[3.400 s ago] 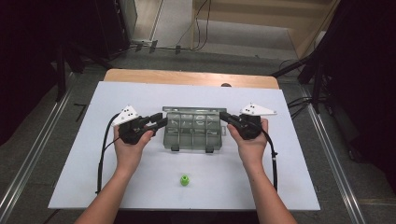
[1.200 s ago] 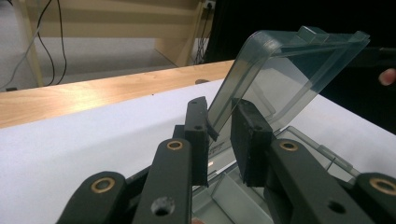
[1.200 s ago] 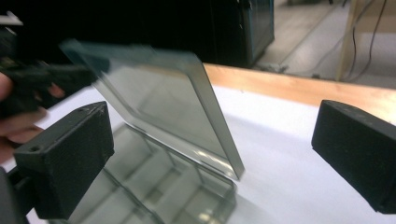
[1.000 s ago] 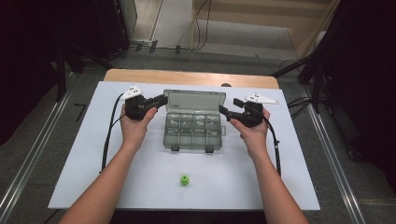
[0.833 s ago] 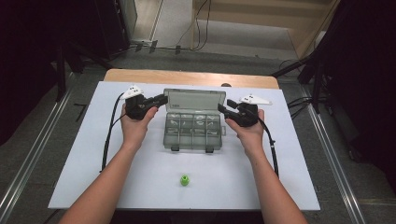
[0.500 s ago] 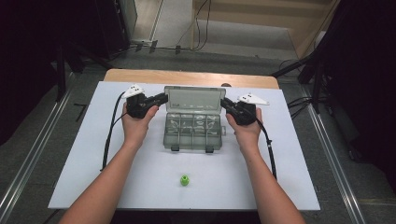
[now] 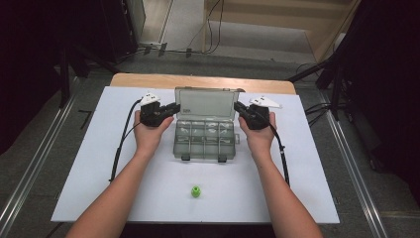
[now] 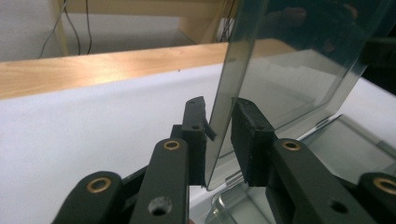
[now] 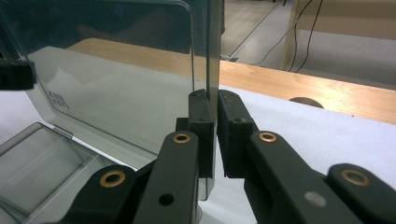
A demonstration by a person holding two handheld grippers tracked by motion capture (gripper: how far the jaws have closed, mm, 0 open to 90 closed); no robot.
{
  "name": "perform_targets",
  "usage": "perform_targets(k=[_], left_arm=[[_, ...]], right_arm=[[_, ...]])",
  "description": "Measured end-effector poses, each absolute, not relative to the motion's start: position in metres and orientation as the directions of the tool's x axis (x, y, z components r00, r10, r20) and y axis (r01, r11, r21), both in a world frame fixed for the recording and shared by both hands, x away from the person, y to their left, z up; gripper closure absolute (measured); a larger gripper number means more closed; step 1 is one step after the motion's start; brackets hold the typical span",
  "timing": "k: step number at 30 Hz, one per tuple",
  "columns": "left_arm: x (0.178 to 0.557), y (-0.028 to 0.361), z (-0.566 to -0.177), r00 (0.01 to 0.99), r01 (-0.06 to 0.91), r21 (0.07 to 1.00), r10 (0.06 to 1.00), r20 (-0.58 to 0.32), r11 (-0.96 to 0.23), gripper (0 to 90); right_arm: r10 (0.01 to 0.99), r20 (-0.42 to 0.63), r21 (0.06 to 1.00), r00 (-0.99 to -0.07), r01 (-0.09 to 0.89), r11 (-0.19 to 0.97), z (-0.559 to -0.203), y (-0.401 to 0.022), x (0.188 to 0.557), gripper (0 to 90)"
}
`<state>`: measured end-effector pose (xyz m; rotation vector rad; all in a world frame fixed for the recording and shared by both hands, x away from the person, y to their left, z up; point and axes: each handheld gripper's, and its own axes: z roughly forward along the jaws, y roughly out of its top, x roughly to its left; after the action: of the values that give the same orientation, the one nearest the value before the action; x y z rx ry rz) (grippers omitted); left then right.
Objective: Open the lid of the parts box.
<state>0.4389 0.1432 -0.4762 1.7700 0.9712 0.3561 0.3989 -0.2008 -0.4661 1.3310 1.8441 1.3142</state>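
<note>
Jaws on your right gripper (image 9: 212,135) have just been closing, and they now pinch the right edge of the lid (image 9: 116,88) between the pads. Your left gripper (image 8: 219,140) holds the lid's left edge: the edge sits between its jaws, the right pad against the face, and the left pad close against the other side, though whether it fully touches you cannot tell.

From above, your left gripper (image 7: 166,110) and right gripper (image 7: 242,110) sit at the two back corners of the box (image 7: 204,140), one on each side of the lid (image 7: 204,104). That lid stands raised behind the open box, leaning away from you towards the far side of the table (image 7: 307,163). You can see the box's row of compartments uncovered, with its two latches at the near edge.

A small green piece (image 7: 196,191) lies on the table, well apart from the box and nearer to you, between your forearms.
</note>
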Motion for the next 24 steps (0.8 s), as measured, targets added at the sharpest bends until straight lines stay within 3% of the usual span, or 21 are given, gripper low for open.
perform_targets(k=[9, 14, 18, 24], left_arm=[[0.442, 0.142, -0.482, 0.613, 0.438, 0.887, 0.77, -0.175, -0.147, 83.0], [0.441, 0.138, -0.481, 0.597, 0.432, 0.887, 0.789, -0.149, -0.16, 83.7], [0.441, 0.137, -0.482, 0.589, 0.439, 0.885, 0.794, -0.153, -0.155, 83.9], [0.443, 0.138, -0.482, 0.589, 0.448, 0.881, 0.791, -0.165, -0.15, 83.9]], right_arm=[[0.912, 0.165, 0.896, -0.376, 0.443, 0.02, -0.468, -0.201, 0.409, 82.6], [0.912, 0.176, 0.893, -0.37, 0.449, 0.01, -0.469, -0.201, 0.412, 81.5], [0.92, 0.179, 0.882, -0.349, 0.471, 0.007, -0.473, -0.201, 0.413, 74.2], [0.911, 0.225, 0.859, -0.345, 0.512, -0.018, -0.483, -0.199, 0.415, 75.0]])
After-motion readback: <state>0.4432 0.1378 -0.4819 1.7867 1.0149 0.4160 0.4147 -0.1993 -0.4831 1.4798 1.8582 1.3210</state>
